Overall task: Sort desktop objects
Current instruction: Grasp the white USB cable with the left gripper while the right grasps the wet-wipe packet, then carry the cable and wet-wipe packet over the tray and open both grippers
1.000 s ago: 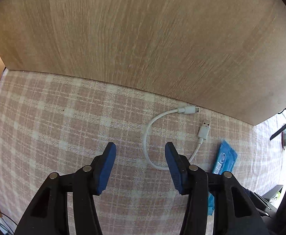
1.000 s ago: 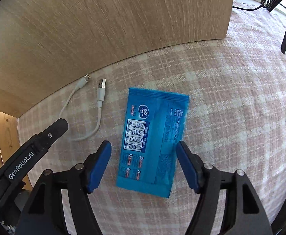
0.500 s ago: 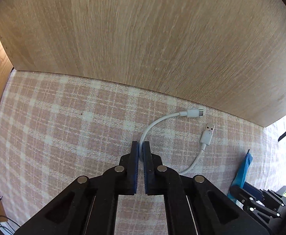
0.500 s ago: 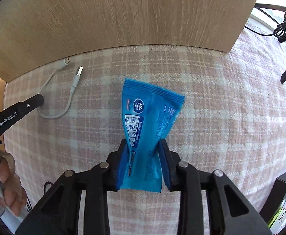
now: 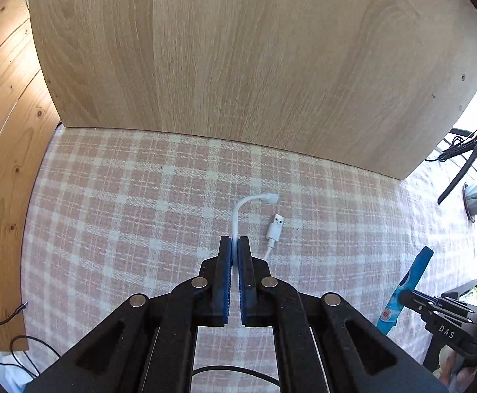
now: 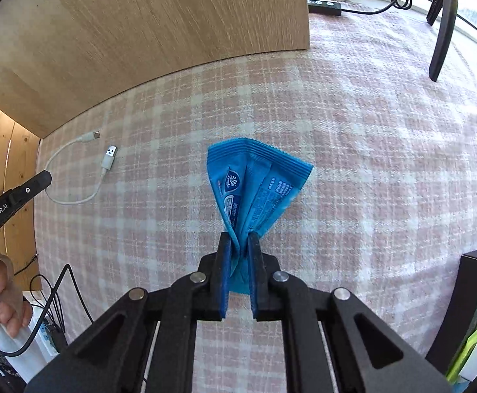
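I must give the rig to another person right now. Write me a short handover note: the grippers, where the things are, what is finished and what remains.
Left gripper: shut on the white USB cable, gripping the middle of its loop; both plugs hang free just above the checked tablecloth.
Right gripper: jaws closing on the blue wipes packet, which is crumpled between the pads and looks lifted off the cloth.
Surroundings: a wooden panel stands behind the work area.
Done: both things picked up.
Left: carry each to its place and release. No sorting spot shows clearly in these views, so confirm it first.
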Demonstrator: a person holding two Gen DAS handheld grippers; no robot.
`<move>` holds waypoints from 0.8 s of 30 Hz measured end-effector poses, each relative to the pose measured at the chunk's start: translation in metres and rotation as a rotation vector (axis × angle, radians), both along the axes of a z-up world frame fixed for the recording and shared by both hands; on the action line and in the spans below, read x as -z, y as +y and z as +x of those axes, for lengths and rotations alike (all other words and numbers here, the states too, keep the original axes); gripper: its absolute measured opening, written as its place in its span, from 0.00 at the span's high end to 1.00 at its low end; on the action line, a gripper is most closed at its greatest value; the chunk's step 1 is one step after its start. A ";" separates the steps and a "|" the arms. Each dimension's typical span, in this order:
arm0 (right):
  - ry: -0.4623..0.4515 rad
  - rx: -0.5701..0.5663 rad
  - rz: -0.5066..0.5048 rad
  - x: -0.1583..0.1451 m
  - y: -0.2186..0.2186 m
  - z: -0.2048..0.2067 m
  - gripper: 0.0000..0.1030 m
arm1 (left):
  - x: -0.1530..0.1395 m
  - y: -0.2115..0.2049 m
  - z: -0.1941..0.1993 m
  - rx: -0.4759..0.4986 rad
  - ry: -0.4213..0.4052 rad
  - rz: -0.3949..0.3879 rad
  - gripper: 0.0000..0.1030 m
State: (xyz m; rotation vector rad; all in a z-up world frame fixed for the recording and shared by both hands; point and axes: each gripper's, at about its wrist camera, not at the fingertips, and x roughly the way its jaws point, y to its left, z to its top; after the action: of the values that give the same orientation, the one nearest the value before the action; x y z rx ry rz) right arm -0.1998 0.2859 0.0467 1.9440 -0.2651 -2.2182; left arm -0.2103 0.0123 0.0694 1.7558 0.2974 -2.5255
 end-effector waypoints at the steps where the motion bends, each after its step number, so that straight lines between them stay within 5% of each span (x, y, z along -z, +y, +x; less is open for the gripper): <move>1: 0.012 -0.001 -0.008 -0.007 0.009 0.006 0.91 | -0.007 0.005 0.006 0.009 0.007 -0.003 0.97; 13: 0.138 0.011 -0.089 -0.092 0.088 0.113 0.91 | -0.096 0.112 0.047 0.211 0.138 0.000 0.97; 18: 0.159 0.043 -0.081 -0.122 0.109 0.101 0.91 | -0.127 0.183 0.080 0.353 0.179 0.037 0.97; 24: 0.174 0.132 -0.021 -0.134 0.190 0.138 0.91 | -0.167 0.275 0.117 0.525 0.198 0.083 0.97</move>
State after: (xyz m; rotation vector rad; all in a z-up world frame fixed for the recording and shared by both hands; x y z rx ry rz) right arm -0.0623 0.4756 0.1805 1.7555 -0.3995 -2.4389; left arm -0.0929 0.2873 0.2364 1.8060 -0.0694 -3.0953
